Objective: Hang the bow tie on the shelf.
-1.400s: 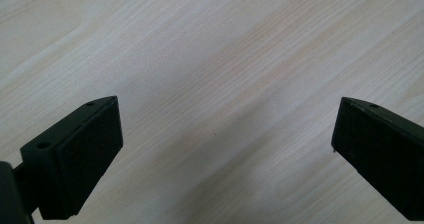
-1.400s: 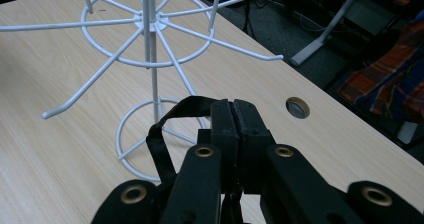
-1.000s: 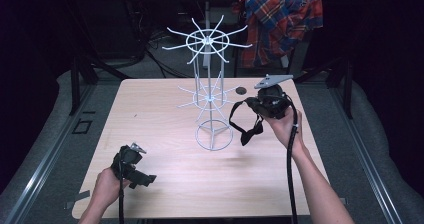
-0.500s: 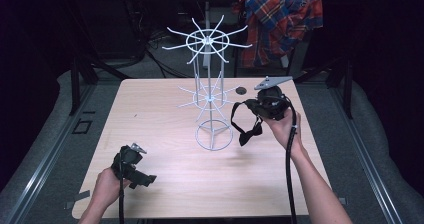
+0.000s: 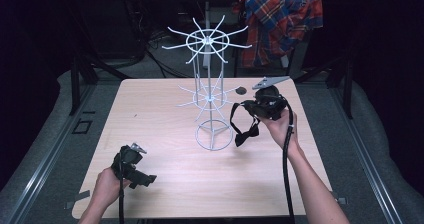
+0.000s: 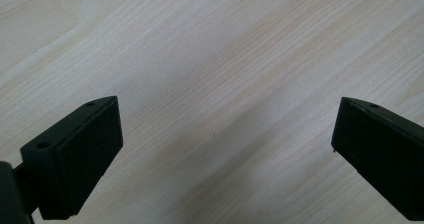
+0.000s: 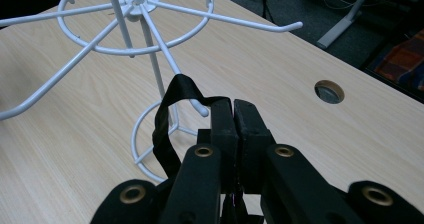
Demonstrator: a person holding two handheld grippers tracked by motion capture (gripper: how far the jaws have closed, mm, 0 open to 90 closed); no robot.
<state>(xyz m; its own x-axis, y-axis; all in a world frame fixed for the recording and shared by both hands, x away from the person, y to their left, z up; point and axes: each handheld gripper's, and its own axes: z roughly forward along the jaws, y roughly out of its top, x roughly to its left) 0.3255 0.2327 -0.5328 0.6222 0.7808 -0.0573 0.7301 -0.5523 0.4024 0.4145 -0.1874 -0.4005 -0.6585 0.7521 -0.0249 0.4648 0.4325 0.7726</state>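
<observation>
A pale wooden table (image 5: 165, 114) with light grain spans the middle of the high view; a small round cable hole (image 5: 241, 90) sits near its far edge, right of centre; a red-and-blue plaid shirt (image 5: 280, 19) hangs at the upper right; grey carpeted floor (image 5: 45, 149) flanks the table.

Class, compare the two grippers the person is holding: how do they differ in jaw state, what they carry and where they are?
The left gripper has its jaws wide apart with nothing between them; the right gripper has its jaws shut on a black bow tie strap. The left gripper sits low over the bare table near its front edge; the right gripper is raised beside the white wire rack. Both are black and hand-held, each trailing a cable.
</observation>
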